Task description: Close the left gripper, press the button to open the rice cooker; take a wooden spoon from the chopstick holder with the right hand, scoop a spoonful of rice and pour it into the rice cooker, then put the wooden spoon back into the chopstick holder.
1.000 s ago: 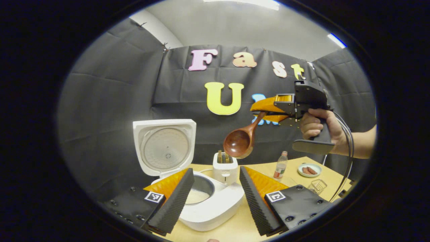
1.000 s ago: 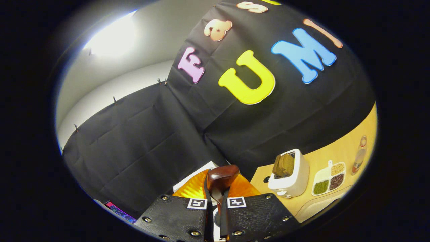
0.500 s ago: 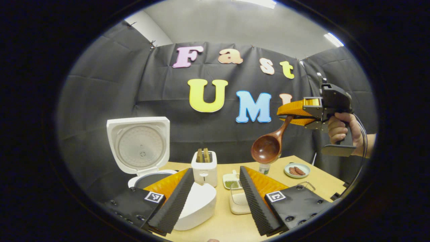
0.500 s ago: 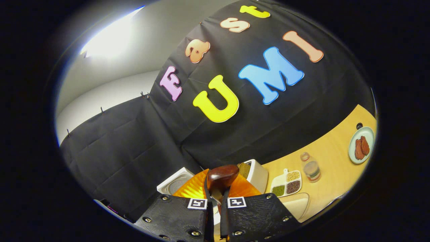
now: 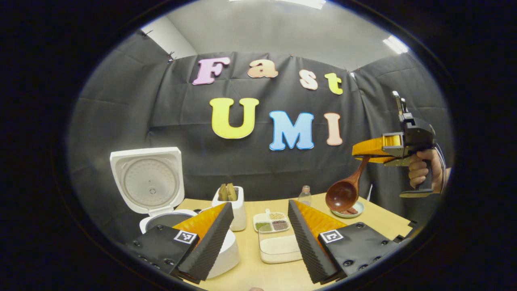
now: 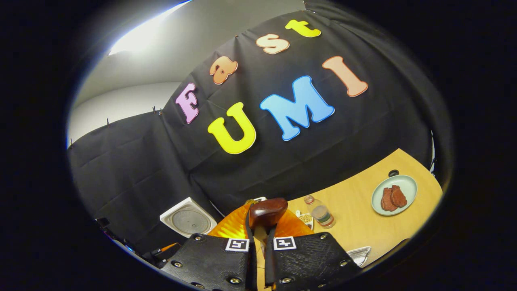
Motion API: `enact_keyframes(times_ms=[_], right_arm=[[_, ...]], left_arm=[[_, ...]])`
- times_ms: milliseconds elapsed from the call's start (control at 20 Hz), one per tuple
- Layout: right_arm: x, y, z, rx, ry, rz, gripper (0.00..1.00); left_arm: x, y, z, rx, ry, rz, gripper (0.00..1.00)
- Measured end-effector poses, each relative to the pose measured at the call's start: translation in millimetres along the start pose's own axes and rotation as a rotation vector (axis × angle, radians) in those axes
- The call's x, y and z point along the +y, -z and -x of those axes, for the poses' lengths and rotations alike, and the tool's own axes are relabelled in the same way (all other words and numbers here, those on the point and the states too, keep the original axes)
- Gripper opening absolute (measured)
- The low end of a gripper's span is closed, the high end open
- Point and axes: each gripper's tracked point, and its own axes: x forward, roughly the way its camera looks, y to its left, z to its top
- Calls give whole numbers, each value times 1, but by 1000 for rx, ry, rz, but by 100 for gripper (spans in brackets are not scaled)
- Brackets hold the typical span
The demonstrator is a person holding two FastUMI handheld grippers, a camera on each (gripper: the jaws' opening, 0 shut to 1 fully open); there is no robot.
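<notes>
In the left gripper view our left gripper (image 5: 258,238) sits at 6 o'clock with its fingers spread wide and nothing between them. Behind the gap lies a tray (image 5: 279,248) of white rice on the worktop (image 5: 258,275), and just beyond it a small dish (image 5: 271,222) with compartments of grains. At 8 o'clock stands the cooker (image 5: 161,210), its lid (image 5: 147,184) raised upright and the pot rim partly hidden by our left finger. A toaster (image 5: 234,208) with slices in it stands just right of the cooker, and a bottle (image 5: 305,196) stands farther back toward the wall.

At 3 o'clock in the same view a hand (image 5: 424,173) holds our right gripper (image 5: 369,151) high above the worktop. Its fingers pinch the handle of the spoon (image 5: 343,194), which hangs down and to the left with the bowl lowest, in front of a plate (image 5: 350,210) near the worktop's far right edge. We cannot tell whether the bowl carries anything.

In the right gripper view our right gripper (image 6: 258,242) is at 6 o'clock, fingers pressed on the spoon (image 6: 266,212), whose rounded end pokes up between them. The cooker lid (image 6: 188,220) shows at 7 o'clock, the bottle (image 6: 321,212) just right of the fingers, and the plate (image 6: 394,196) with two dark red pieces at 4 o'clock. The chopstick holder we cannot make out for sure.
</notes>
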Motion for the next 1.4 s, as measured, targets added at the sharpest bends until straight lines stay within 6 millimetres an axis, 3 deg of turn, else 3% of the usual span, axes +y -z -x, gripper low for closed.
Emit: enact_keyframes(times_ms=[250,450,700,1000,1400], right_arm=[[-50,16,23,20,126,52,8],[-90,32,44,44,241,84,7],[-129,61,47,109,343,115,8],[-159,103,37,195,400,124,7],[-178,149,25,290,417,129,8]], left_arm=[[-24,2,-1,5,33,-9,95],[-31,5,-2,11,41,-13,95],[-35,7,-1,25,37,-16,95],[-25,10,7,48,5,-43,95],[-25,12,13,67,-11,-56,95]])
